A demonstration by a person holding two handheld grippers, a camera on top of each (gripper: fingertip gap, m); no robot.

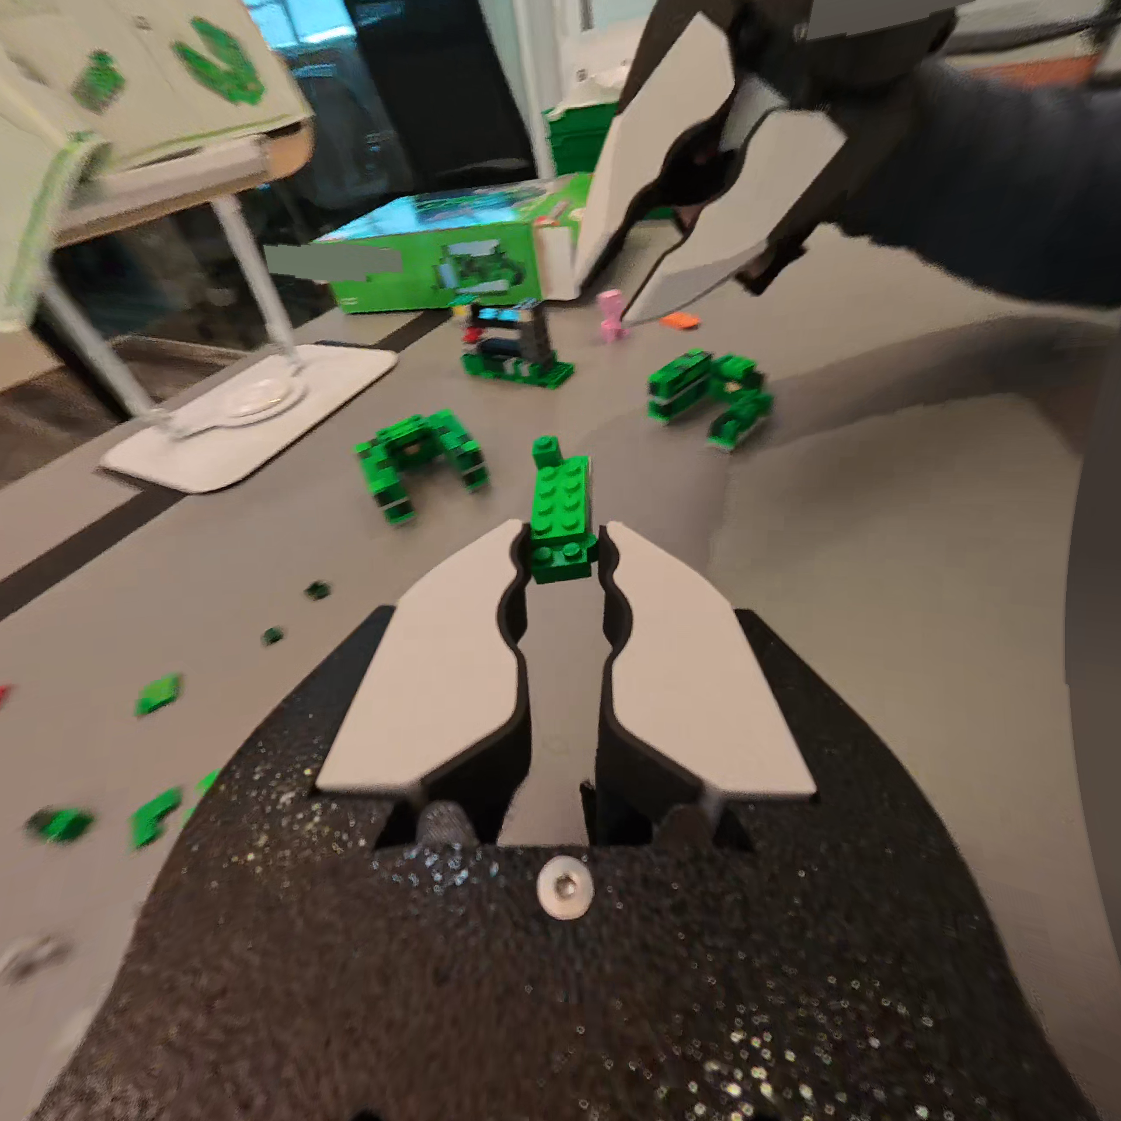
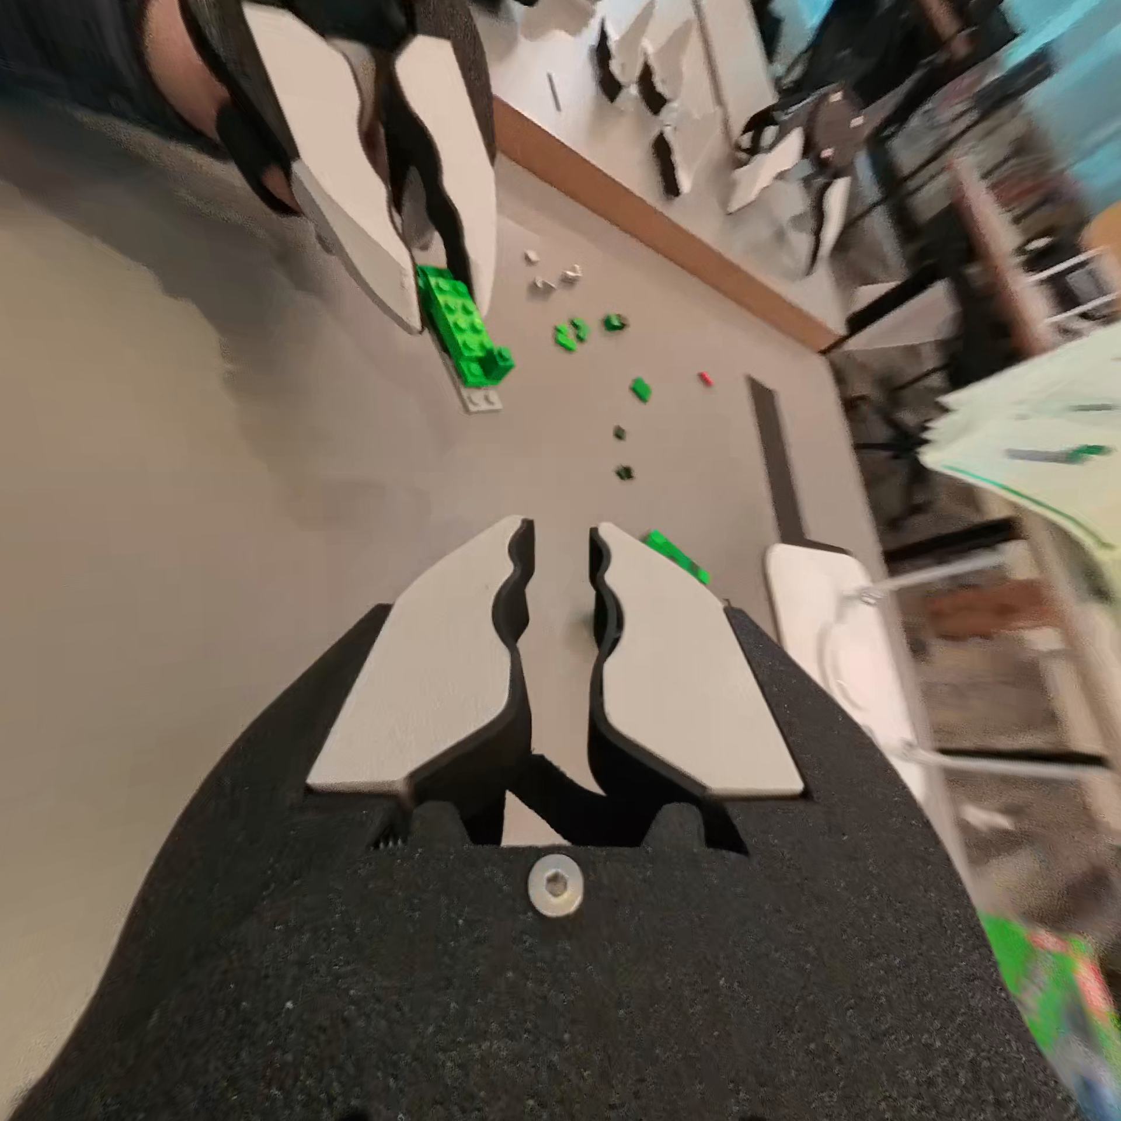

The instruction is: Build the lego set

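Between the left hand-held gripper's [image 1: 563, 534] fingertips, a clamped green brick stack [image 1: 561, 509] apparently points lengthwise forward.

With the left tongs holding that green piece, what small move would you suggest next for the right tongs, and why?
Probably bring the right tongs toward a loose green brick on the table. The left tongs already grip the green brick assembly above the table, while the right tongs are open with nothing between them, and several small green pieces lie scattered ahead. Which piece comes next I cannot tell.
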